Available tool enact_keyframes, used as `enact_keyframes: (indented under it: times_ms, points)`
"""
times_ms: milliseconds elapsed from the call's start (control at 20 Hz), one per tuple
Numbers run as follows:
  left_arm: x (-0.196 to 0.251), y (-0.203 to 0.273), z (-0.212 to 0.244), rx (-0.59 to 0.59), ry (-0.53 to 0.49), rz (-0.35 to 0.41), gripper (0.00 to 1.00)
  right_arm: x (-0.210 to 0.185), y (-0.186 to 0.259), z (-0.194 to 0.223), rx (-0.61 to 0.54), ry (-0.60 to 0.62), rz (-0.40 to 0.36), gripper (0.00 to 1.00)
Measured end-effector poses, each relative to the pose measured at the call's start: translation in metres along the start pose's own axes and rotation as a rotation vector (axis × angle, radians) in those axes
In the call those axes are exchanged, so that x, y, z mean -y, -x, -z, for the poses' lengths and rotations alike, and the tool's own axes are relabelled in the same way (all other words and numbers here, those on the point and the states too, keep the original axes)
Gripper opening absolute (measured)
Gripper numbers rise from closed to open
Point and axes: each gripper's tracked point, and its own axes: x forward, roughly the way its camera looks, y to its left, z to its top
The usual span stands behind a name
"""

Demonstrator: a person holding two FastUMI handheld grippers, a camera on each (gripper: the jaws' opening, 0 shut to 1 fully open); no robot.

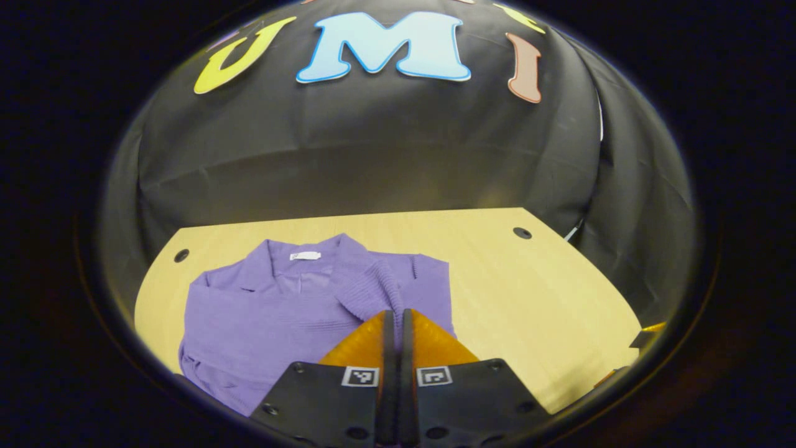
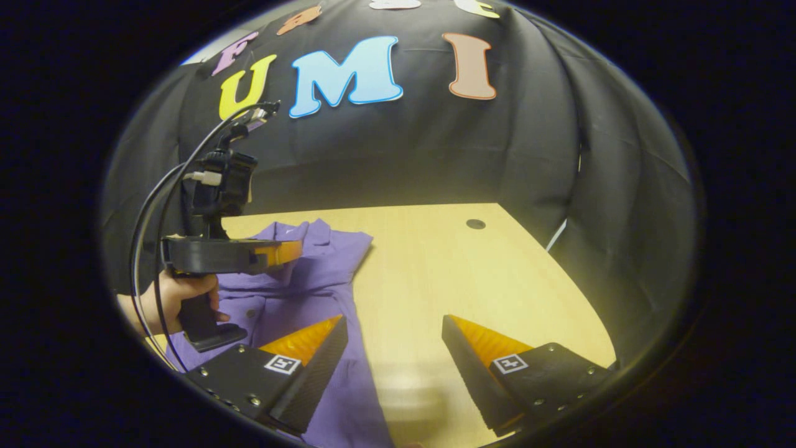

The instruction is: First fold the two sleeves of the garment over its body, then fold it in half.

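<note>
While the left gripper view looks down its own closed fingers, the left gripper [image 1: 396, 317] sits with its jaws pressed together, tips just over the purple garment [image 1: 280, 311]; whether any cloth is pinched between them I cannot tell. The garment lies on the left part of the wooden table [image 1: 528, 298], collar toward the far edge. One ribbed sleeve [image 1: 373, 289] lies folded across the body, running from the far right shoulder toward the gripper tips. The near left side looks bunched, so I judge one sleeve fold done or nearly done, with the other sleeve uncertain and the fold in half not yet made. In the right gripper view, the right gripper [image 2: 393, 330] is spread wide and holds nothing, its left finger over the garment's right edge and its right finger over bare wood. Farther off to the left, a hand [image 2: 171, 298] holds the other gripper above the garment, with cables [image 2: 149, 205] looping from it. The table is pale wood with small dark holes [image 2: 476, 223] near its far corners. Black cloth [image 2: 528, 155] walls the booth behind and to the right.
</note>
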Motion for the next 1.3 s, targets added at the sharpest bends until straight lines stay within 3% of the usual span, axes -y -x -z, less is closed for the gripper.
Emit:
enact_keyframes:
  times_ms: [50, 100, 150, 400, 650, 950, 1300]
  points:
    - [0.004, 0.002, 0.000, 0.004, 0.001, 0.018, 0.16, -0.001, 0.001, 0.000, 0.000, 0.001, 0.002, 0.96]
    - [0.006, 0.006, -0.001, 0.009, -0.005, 0.031, 0.15, -0.001, 0.001, 0.001, 0.001, 0.003, 0.004, 0.96]
    - [0.008, 0.010, -0.004, 0.023, -0.012, 0.045, 0.33, -0.002, 0.003, 0.001, 0.003, 0.002, 0.009, 0.96]
    - [-0.003, 0.058, -0.018, 0.101, -0.077, 0.056, 0.95, -0.008, 0.014, 0.014, 0.011, 0.017, 0.042, 0.96]
    - [-0.043, 0.127, 0.008, 0.110, -0.038, 0.037, 0.95, -0.017, 0.024, 0.056, -0.058, -0.008, 0.039, 0.96]
    - [-0.104, 0.213, 0.090, 0.052, -0.022, -0.014, 0.97, -0.030, 0.052, 0.108, -0.153, 0.009, 0.048, 0.96]
    - [-0.174, 0.292, 0.178, -0.028, 0.034, -0.069, 0.96, -0.051, 0.086, 0.156, -0.185, 0.003, 0.072, 0.96]
